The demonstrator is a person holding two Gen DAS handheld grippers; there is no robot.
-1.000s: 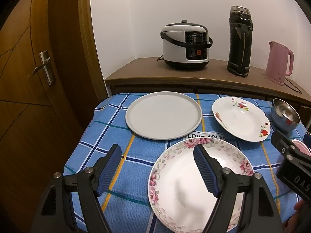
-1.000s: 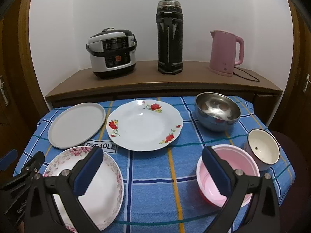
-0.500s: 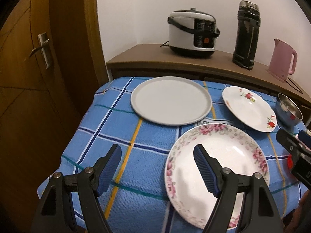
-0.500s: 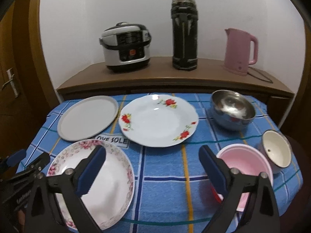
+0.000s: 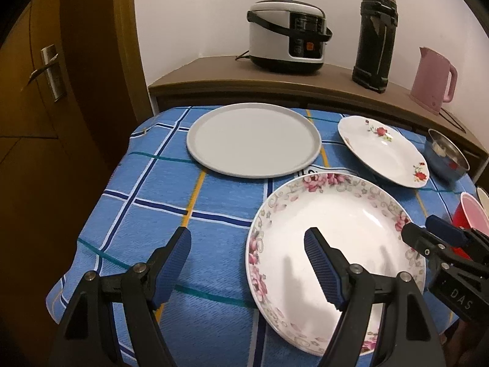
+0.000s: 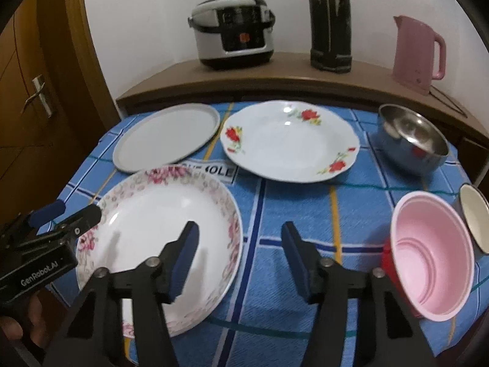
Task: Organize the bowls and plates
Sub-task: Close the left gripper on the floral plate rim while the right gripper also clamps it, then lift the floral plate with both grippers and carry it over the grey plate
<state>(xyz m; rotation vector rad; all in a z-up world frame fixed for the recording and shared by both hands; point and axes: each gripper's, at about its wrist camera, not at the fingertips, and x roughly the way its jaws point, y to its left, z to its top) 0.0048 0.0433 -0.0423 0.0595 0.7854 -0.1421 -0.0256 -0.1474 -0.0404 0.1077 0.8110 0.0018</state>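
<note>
Fingers of the right gripper, black with blue ribbed pads, have just been closing and stand partly apart, straddling the right rim of the white pink-flowered deep plate without pressing it. The left gripper gapes wide across that plate's left rim, gripping nothing. Right of the plate sit a pink-lined red plastic bowl and a cream enamel cup. Farther back on the blue checked tablecloth lie a plain grey round plate, a white red-rose plate and a steel bowl.
</note>
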